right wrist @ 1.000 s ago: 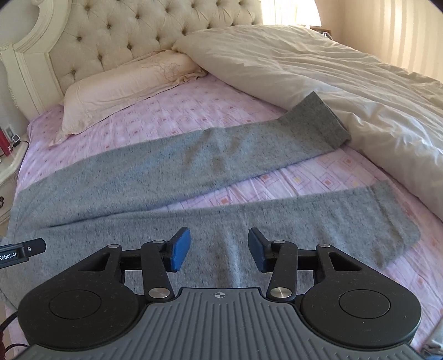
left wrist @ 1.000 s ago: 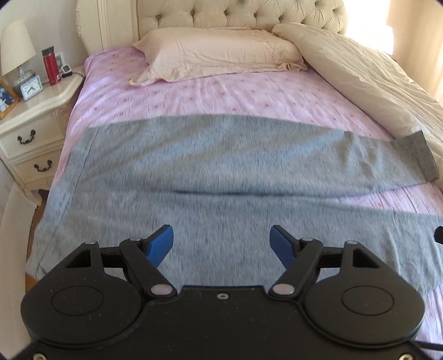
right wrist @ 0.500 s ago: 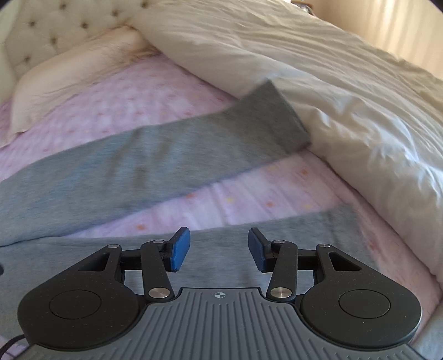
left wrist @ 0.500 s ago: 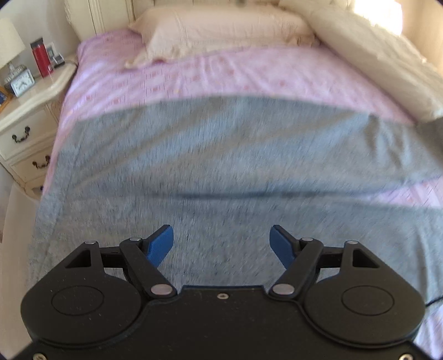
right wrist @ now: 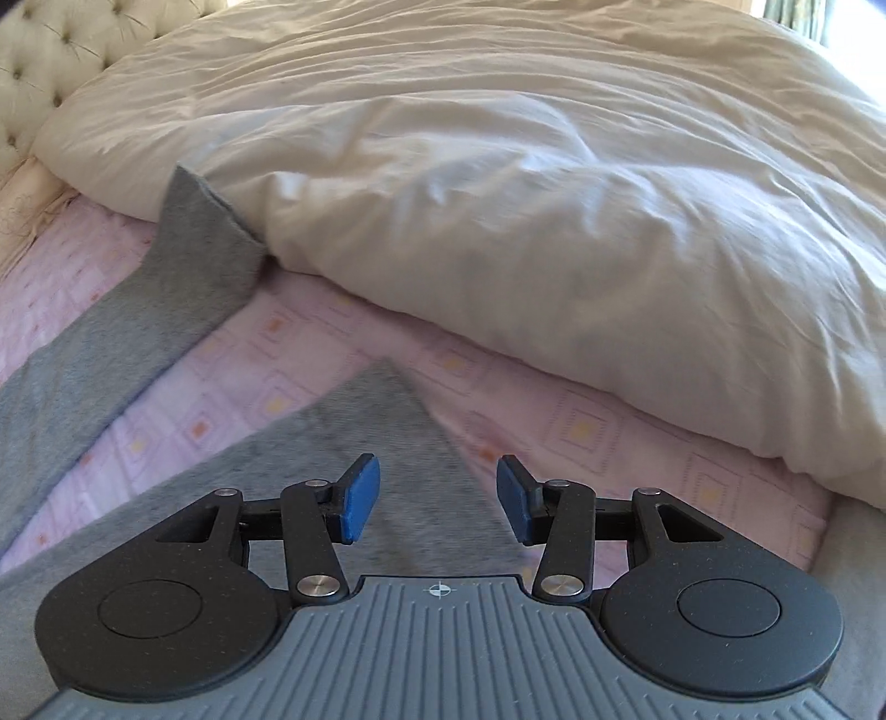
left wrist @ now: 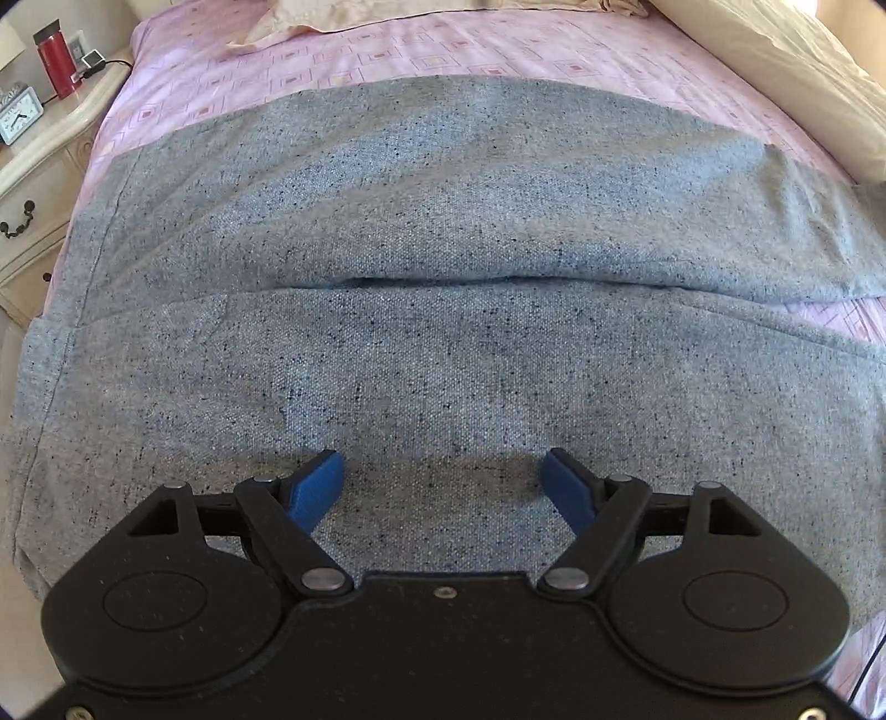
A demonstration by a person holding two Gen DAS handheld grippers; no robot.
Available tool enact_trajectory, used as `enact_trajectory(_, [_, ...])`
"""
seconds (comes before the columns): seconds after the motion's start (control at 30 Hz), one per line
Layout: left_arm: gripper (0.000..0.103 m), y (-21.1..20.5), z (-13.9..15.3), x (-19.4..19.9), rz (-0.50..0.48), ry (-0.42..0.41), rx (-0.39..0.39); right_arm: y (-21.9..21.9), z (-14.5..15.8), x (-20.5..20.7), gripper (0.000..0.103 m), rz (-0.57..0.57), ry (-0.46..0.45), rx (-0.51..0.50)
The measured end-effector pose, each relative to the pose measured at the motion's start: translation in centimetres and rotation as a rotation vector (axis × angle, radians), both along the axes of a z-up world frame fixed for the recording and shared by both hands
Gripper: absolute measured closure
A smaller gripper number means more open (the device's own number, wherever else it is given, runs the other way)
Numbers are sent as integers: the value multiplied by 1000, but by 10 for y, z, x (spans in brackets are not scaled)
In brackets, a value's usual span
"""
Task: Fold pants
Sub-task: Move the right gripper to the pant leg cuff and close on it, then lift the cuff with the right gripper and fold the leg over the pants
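Note:
Grey pants (left wrist: pixel 443 249) lie flat across the pink bedsheet (left wrist: pixel 421 50), waistband to the left, legs running right. My left gripper (left wrist: pixel 443 482) is open and empty, low over the near leg close to the hip part. In the right wrist view the near leg's cuff end (right wrist: pixel 387 443) lies under my right gripper (right wrist: pixel 437 493), which is open and empty just above it. The far leg's cuff (right wrist: pixel 199 232) rests against the duvet.
A big cream duvet (right wrist: pixel 554 194) is bunched along the right side of the bed. A pillow (left wrist: pixel 387 11) lies at the head. A nightstand (left wrist: pixel 33 166) with a clock (left wrist: pixel 19 116) and red bottle (left wrist: pixel 52 55) stands left.
Both grippers have dropped lower and closer to the pants. The left moved in over the hip area; the right swung right to the near leg's cuff. Both stayed open.

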State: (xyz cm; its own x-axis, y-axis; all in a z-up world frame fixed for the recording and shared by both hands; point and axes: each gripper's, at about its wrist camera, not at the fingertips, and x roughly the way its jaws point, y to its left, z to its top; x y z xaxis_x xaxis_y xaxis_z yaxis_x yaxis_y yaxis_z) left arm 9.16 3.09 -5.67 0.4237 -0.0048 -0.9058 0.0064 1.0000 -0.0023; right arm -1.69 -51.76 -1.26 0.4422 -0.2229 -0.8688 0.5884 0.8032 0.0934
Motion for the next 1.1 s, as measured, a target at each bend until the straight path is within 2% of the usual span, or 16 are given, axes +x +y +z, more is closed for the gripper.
enact_trajectory(0.07, [24,0,0,-1,-2,-3,7,-7,-12,-2,57,-12,16,12])
enact_trajectory(0.17, [24,-1,1,-1,0,-6,11,-14,-31,-8,56,-26,30,100])
enact_trajectory(0.23, [24,-1,1,0,2,-9,8,-10,-32,-13,53,-24,-8,89])
enact_trajectory(0.33, [24,-1,1,0,6,-15,10,-2,-30,-10,54,29,8,76])
enact_trajectory(0.37, [24,-1,1,-1,6,-18,12,2,-28,-9,70,60,12,65])
enact_trajectory(0.4, [24,-2,2,-2,5,-21,15,7,-25,-8,94,101,12,62])
enact_trajectory(0.43, [24,-3,3,-3,2,-25,18,13,-20,-8,94,134,3,59])
enact_trajectory(0.53, [27,-5,9,-7,-21,-39,-5,25,-6,-8,95,167,21,-76])
enact_trajectory(0.57, [27,-6,12,-9,-30,-46,-16,22,-6,-8,95,160,22,-83])
enact_trajectory(0.67, [27,-9,18,-14,-51,-72,-26,5,-23,-5,94,84,70,25])
enact_trajectory(0.8, [27,-11,11,-11,-58,-34,8,7,-18,0,90,70,60,8])
enact_trajectory(0.93, [27,-11,5,-5,-61,8,5,11,11,-4,87,45,-13,-45])
enact_trajectory(1.0, [27,-10,6,-1,-47,23,-3,20,29,2,86,98,-64,-47])
enact_trajectory(1.1, [27,-10,10,9,-32,29,-46,40,47,29,85,192,-119,9])
